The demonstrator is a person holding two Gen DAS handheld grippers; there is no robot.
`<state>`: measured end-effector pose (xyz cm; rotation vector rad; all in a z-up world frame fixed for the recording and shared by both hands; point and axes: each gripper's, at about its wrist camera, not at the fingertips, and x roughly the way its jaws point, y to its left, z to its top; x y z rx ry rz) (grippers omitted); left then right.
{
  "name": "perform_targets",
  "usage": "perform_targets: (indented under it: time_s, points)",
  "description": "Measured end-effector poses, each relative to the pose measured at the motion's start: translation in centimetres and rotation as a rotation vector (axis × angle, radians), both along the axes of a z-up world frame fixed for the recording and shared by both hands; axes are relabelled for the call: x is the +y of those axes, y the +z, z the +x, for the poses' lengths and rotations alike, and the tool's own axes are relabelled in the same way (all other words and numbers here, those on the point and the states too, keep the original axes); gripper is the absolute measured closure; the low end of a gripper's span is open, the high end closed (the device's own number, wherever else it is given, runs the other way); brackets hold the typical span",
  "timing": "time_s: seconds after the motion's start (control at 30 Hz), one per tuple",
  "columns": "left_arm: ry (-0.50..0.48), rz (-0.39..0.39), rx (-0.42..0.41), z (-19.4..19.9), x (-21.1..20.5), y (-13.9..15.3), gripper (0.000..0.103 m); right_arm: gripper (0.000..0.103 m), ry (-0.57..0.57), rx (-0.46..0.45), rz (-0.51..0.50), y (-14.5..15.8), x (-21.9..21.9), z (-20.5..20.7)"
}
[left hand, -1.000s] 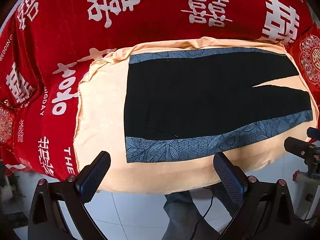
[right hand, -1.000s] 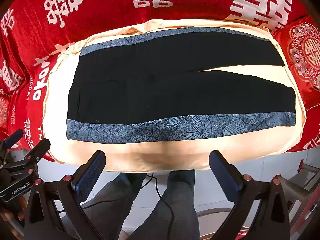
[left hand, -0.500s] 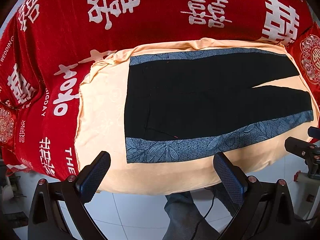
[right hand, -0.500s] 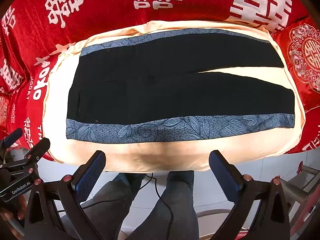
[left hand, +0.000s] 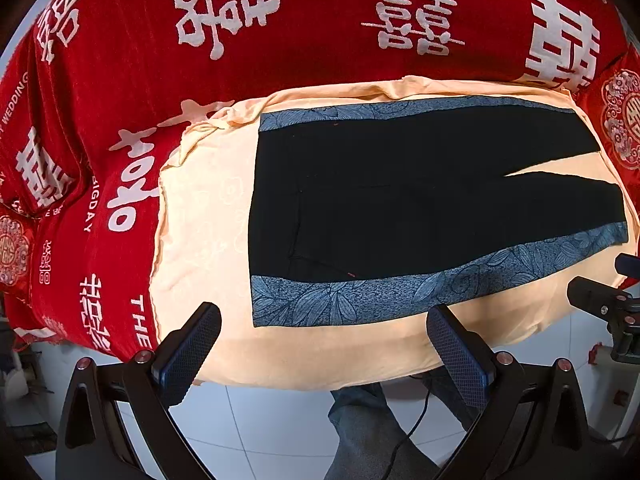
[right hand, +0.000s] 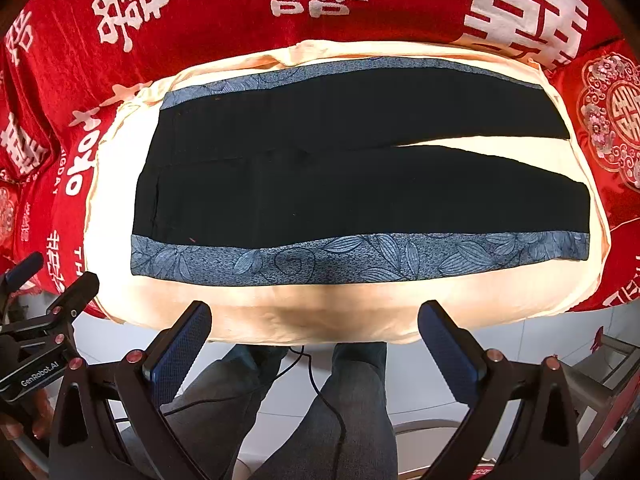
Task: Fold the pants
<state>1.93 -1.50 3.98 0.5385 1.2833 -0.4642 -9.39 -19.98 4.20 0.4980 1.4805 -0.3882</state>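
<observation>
The pants point(right hand: 360, 184) are laid flat on a cream cloth point(right hand: 320, 312) over the red bedspread point(right hand: 224, 20), just beyond the spread, empty left claw point(left hand: 322, 344) and right claw point(right hand: 314, 340), with bare cloth left along the near edge.

We seem to be in a home bedroom, judging by the bed dressed in a red wedding coverlet point(left hand: 280, 60) printed with white double-happiness characters, a matching embroidered red cushion point(right hand: 612, 120), a peach sheet point(right hand: 360, 312) spread over it, and the white tiled floor point(left hand: 260, 420) below.
</observation>
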Motion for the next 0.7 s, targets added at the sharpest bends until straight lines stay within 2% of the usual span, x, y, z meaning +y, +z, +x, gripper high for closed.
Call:
perform_targets:
  time_s: [0.3,0.53,0.7]
  points:
    - [0.049,0.013,0.045,-1.0,-1.1,-0.3,0.0,0.0,0.029,0.002,0.018,-0.2,-0.8,-0.5]
    - [0.186,-0.029,0.067,-2.7,-1.9,0.1,0.0,0.0,0.063,-0.032,0.08,0.0,-2.7,-2.3]
    - [0.287,-0.036,0.101,-3.8,-1.2,-1.0,0.0,0.0,0.079,-0.049,0.134,-1.1,-4.3,-3.6]
